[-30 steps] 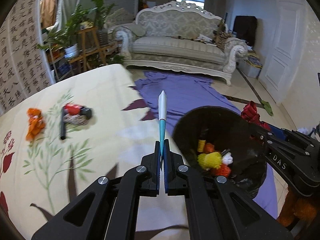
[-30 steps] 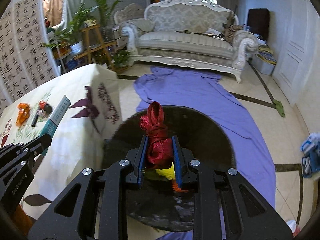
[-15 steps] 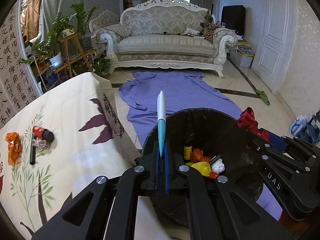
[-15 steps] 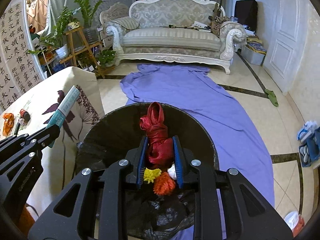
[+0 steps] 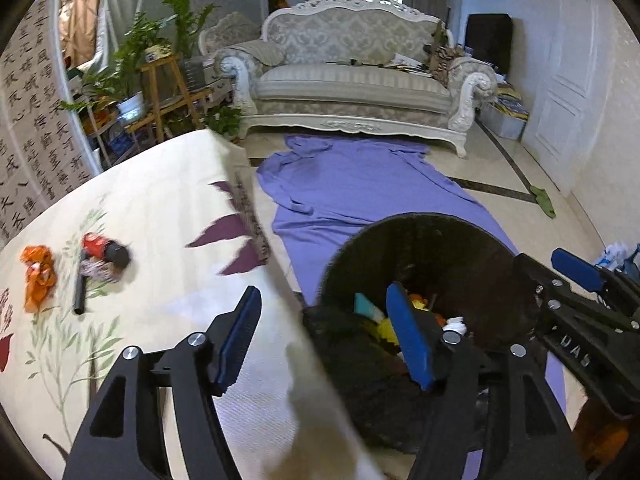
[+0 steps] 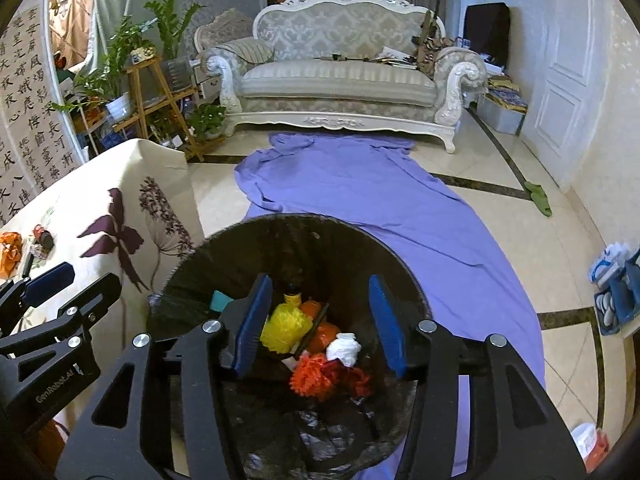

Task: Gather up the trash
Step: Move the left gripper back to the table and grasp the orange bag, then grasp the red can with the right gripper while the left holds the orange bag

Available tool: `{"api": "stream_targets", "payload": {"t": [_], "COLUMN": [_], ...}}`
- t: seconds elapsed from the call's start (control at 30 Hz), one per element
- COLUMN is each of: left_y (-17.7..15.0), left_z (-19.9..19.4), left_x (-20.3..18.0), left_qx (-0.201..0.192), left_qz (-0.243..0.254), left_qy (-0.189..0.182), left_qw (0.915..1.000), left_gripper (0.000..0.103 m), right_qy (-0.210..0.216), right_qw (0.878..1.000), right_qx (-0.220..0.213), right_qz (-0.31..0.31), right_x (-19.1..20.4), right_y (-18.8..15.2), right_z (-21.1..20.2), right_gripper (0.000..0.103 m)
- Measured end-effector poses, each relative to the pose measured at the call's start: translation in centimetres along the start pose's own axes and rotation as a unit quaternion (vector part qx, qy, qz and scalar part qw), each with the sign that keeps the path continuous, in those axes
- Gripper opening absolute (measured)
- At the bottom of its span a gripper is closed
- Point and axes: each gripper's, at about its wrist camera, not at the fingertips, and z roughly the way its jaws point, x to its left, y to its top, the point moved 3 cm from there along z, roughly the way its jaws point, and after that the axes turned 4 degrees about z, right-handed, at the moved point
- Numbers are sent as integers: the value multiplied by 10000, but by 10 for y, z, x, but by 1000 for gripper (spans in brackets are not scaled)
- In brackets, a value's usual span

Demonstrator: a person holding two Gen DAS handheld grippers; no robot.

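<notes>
The black-lined trash bin (image 6: 304,232) stands on the floor beside the table; it also shows in the left wrist view (image 5: 432,240). Inside lie a yellow wad (image 6: 286,326), a white wad (image 6: 344,348), an orange tuft (image 6: 310,374), the red cloth (image 6: 356,378) and the teal tube (image 5: 366,306). My right gripper (image 6: 318,322) is open and empty above the bin. My left gripper (image 5: 324,340) is open and empty over the table edge and bin rim. On the table remain an orange wrapper (image 5: 38,276), a red-and-black bottle (image 5: 106,250), a black pen (image 5: 80,292) and a patterned wad (image 5: 100,272).
The table has a cream floral cloth (image 5: 160,208). A purple sheet (image 6: 360,200) lies on the floor toward a white sofa (image 6: 340,80). A plant stand (image 6: 152,92) is at the left. Blue items (image 6: 616,284) lie on the floor at the right.
Both grippers have opened. The teal-and-white tube left my left gripper and the red cloth left my right gripper; both now lie in the bin.
</notes>
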Motion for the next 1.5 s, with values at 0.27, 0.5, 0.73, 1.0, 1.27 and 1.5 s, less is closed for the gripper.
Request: {"api": "stream_targets", "payload": {"t": [0.27,0.5,0.73,1.0,1.27,1.5], "left_y": [-14,-25,-35,-28,-29,-32], "left_z": [-20,-30,-23,2,20,13], "left_x": [65,140,214,257,270,270], "left_qx": [-26,6,122,314,586,498], "left_qz": [-527,-976,-1434,-1546,-1521,-1574], "left_qy": [500,1191,1778,1861,1549,1456], "left_qw": [9974,9881,9735,9698,9744,9755], "left_gripper": [67,70,71,71,44,38], "right_qy": [422,956,1401,1589,1700,1780], "right_qw": [9985,9920,9826,9753,9694,9651], "right_qx": [-53,30,192,244,302,346], "right_qz": [-352,-821,-1207,-1514,-1745,-1891], "right_x": [50,119,182,230,260,276], "right_y": [4,8,8,15,13,10], "right_z": [-7,-5,0,8,14,15], "right_gripper": [51,52,52,52,52,52]}}
